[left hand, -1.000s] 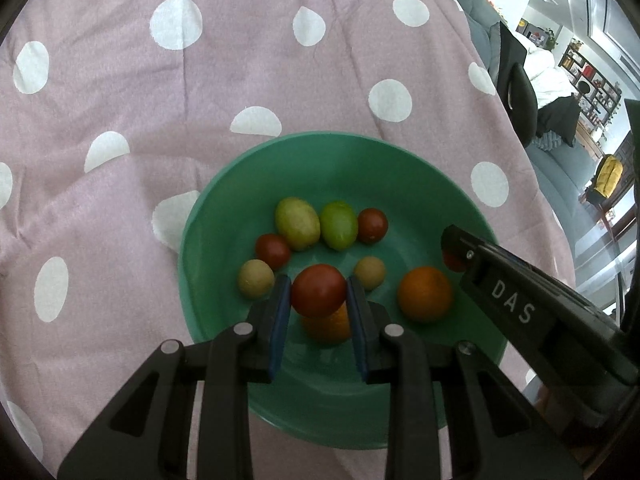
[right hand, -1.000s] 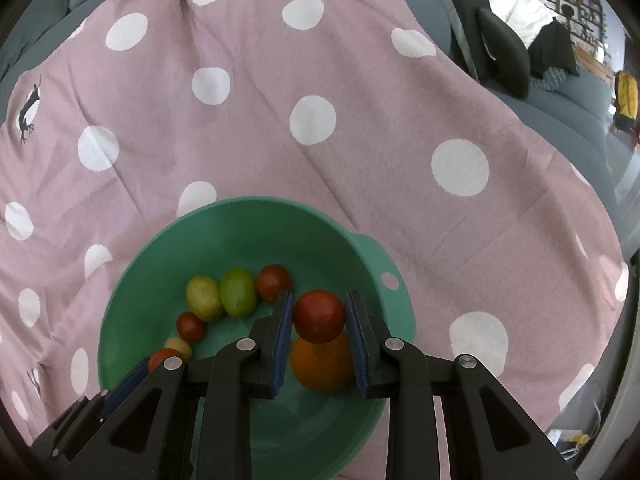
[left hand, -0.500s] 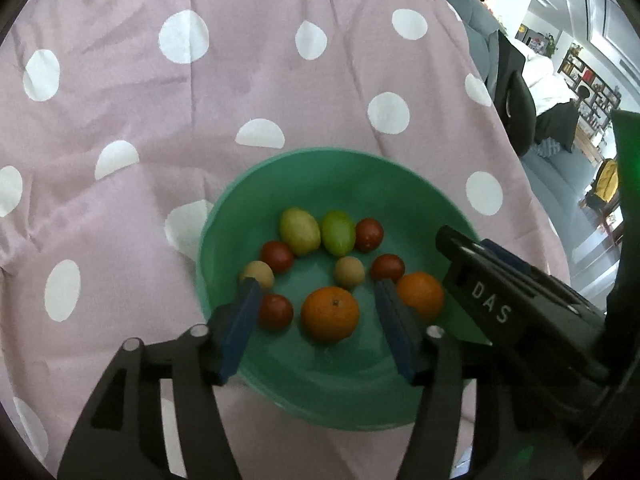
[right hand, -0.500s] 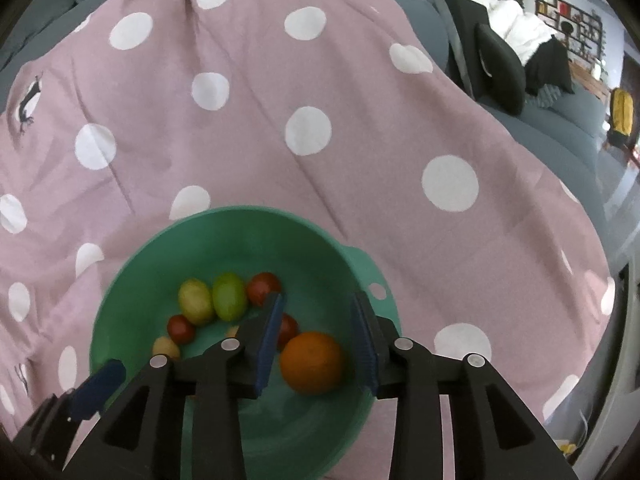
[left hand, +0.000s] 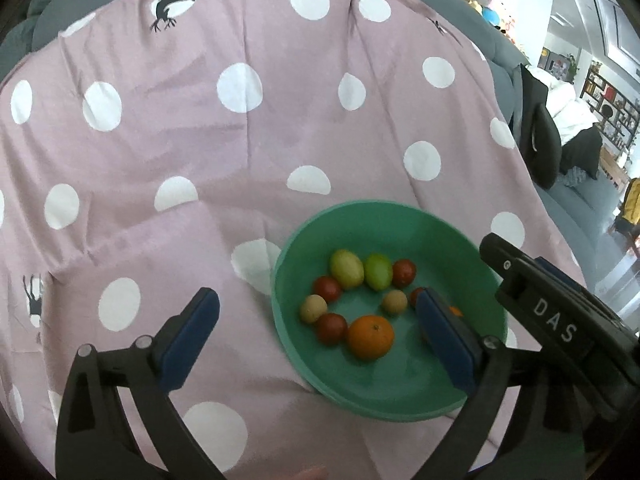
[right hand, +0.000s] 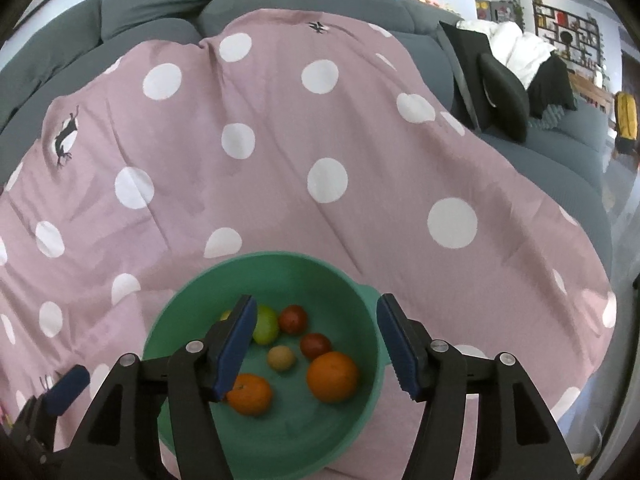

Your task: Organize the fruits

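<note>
A green bowl (left hand: 372,212) sits on the pink polka-dot cloth and holds several small fruits: an orange (left hand: 370,337), red tomatoes (left hand: 331,327), a green one (left hand: 378,271) and a yellow-green one (left hand: 346,268). In the right wrist view the bowl (right hand: 280,258) shows two oranges (right hand: 332,376), (right hand: 249,394). My left gripper (left hand: 316,336) is open and empty, above the bowl's near left rim. My right gripper (right hand: 316,342) is open and empty, above the bowl; its body shows in the left wrist view (left hand: 556,320).
The pink cloth (left hand: 200,140) covers a grey sofa (right hand: 160,8). Dark cushions and a white blanket (right hand: 512,52) lie at the far right. The cloth drops off at the right edge (right hand: 592,280).
Both grippers let go of their red tomatoes into the bowl, opened wide, and pulled up and back. The left gripper also shifted left.
</note>
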Tool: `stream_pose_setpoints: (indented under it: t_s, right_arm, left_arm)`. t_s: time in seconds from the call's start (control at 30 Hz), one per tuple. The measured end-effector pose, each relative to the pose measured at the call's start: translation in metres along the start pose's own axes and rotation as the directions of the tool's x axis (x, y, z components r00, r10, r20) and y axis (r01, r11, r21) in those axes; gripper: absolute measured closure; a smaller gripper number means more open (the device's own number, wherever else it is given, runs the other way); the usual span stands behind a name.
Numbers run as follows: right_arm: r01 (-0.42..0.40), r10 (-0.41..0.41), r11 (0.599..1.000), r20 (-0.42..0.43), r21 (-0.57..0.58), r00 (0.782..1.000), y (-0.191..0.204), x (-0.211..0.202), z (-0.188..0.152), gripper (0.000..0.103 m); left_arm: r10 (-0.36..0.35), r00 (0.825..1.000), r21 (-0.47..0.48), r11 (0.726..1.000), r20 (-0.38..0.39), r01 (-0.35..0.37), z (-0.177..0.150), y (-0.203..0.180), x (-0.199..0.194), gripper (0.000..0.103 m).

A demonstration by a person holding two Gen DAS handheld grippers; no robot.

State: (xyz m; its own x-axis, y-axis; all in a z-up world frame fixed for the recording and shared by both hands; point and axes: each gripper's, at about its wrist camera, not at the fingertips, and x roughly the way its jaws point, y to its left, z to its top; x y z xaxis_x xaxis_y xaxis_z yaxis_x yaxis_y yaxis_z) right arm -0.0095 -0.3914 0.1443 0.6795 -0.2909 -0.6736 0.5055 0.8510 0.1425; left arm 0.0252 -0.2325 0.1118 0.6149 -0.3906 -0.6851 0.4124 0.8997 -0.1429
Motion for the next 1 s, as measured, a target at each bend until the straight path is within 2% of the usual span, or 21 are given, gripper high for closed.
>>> stream_pose_setpoints:
  t_s: [0.33, 1.0]
  right_arm:
    - [0.03, -0.03, 1.0, -0.015, 0.0, 0.999, -0.0013, 0.0017, -0.0006, 0.04]
    - [0.036, -0.036, 0.999, -0.015, -0.001, 0.999, -0.0023, 0.0018, -0.0008, 0.04]
  left_arm:
    - [-0.008, 1.0, 0.003, 1.0, -0.013, 0.008, -0.0021, -0.0034, -0.0003, 0.003]
    - [-0.011, 1.0, 0.011, 1.0, 0.0, 0.011, -0.0042, -0.0042, -0.0051, 0.003]
